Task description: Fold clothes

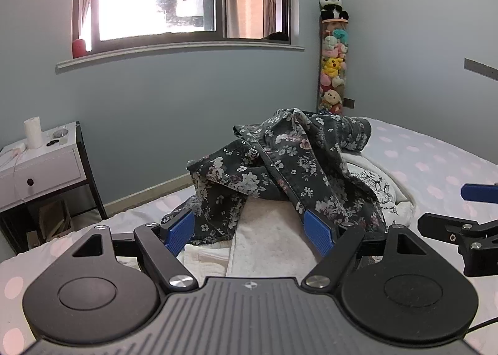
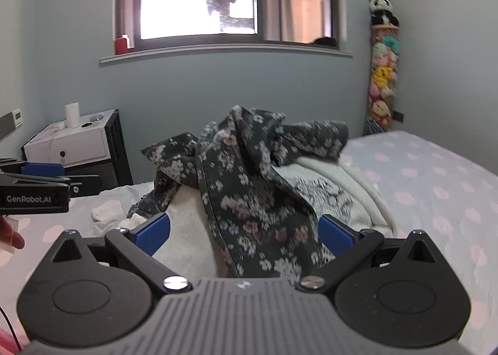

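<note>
the flowery dark clothes (image 2: pixel 249 186) lie right ahead of both grippers on the bed (image 2: pixel 435 174). right gripper (image 2: pixel 244 232) is nearer, left gripper (image 1: pixel 249 232) too; both fingers wide apart, holding nothing.

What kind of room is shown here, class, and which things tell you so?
Most likely a bedroom: a bed with a polka-dot sheet, a white nightstand beside it, and a tall tube of plush toys in the corner.

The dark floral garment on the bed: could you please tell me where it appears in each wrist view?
Left wrist view: the dark floral garment sits centre, slightly right, heaped on white clothes beyond the open left gripper.
Right wrist view: it is at centre, draping down between the fingers of the open right gripper.
Shared landmark: the panda plush on the toy column, at upper right in both.
</note>
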`<action>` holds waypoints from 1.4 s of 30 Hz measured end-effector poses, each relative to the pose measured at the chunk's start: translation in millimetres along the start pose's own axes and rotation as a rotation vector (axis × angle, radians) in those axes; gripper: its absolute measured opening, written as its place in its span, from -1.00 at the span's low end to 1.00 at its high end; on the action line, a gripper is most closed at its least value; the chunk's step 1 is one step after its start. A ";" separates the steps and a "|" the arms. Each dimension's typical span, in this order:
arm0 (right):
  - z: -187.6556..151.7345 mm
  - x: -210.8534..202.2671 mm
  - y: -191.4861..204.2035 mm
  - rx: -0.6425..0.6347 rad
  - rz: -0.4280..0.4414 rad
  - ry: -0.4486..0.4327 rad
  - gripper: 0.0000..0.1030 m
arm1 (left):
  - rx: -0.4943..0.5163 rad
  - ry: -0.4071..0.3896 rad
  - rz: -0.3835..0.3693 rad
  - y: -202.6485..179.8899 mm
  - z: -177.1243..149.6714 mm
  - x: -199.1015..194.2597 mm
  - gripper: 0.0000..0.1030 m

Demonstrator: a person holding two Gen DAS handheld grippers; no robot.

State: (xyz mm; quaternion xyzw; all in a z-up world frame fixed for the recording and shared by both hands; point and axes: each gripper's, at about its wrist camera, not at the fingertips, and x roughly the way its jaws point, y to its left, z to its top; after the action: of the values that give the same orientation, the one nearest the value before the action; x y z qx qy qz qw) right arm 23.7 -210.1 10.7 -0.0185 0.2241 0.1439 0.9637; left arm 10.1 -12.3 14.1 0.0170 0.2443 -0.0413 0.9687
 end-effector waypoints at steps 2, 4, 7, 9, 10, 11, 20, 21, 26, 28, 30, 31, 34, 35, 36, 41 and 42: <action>4.9 9.1 1.7 -0.022 0.016 0.008 0.98 | 0.000 0.012 -0.002 1.2 2.9 7.6 0.50; 7.8 19.0 3.7 -0.042 0.026 0.019 0.98 | 0.003 0.026 -0.018 1.8 5.5 16.8 0.50; 10.2 33.1 5.7 -0.068 0.044 0.034 0.98 | -0.025 0.039 -0.016 5.6 8.5 29.6 0.50; 11.8 43.6 7.1 -0.082 0.053 0.045 0.98 | -0.030 0.041 -0.007 7.7 10.6 37.7 0.50; 12.9 49.1 8.0 -0.089 0.054 0.050 0.98 | -0.036 0.036 0.007 8.9 11.4 41.3 0.50; 14.0 54.8 8.4 -0.094 0.057 0.056 0.98 | -0.050 0.030 0.019 11.1 12.3 45.0 0.50; 24.0 109.8 6.8 -0.132 0.094 0.095 0.97 | -0.092 0.041 0.057 23.3 16.6 86.6 0.50; 25.2 116.0 7.1 -0.137 0.095 0.097 0.97 | -0.094 0.044 0.056 24.3 17.1 92.4 0.49; 31.4 148.1 8.4 -0.144 0.097 0.097 0.95 | -0.116 0.055 0.022 30.5 21.4 120.0 0.48; 33.7 161.7 10.0 -0.153 0.081 0.089 0.95 | -0.113 0.061 0.020 31.4 24.3 131.8 0.48; 36.6 173.2 7.3 -0.157 0.049 0.072 0.95 | -0.098 0.059 0.025 33.4 28.0 142.3 0.48; 38.7 178.4 5.1 -0.154 0.037 0.062 0.95 | -0.094 0.056 0.025 35.1 29.9 147.4 0.48; 48.2 195.3 -5.7 -0.120 0.016 0.049 0.95 | -0.129 0.046 0.009 45.3 37.4 165.8 0.48; 51.6 200.5 -9.0 -0.107 0.011 0.047 0.94 | -0.149 0.045 0.000 49.7 39.9 172.2 0.48; 55.1 205.7 -12.0 -0.095 0.009 0.048 0.82 | -0.172 0.045 -0.006 54.6 42.4 179.1 0.48; 68.4 225.9 -18.1 -0.049 0.057 0.088 0.05 | -0.177 0.074 -0.016 62.7 47.6 208.2 -0.01; 69.8 226.6 -17.8 -0.042 0.080 0.095 -0.35 | -0.168 0.079 -0.024 62.0 48.2 211.0 -0.10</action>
State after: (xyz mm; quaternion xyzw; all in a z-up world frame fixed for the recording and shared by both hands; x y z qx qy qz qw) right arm 253.0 -159.2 -26.2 -0.0363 0.2669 0.1861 0.9449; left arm 223.5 31.7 -42.8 -0.0654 0.2850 -0.0315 0.9558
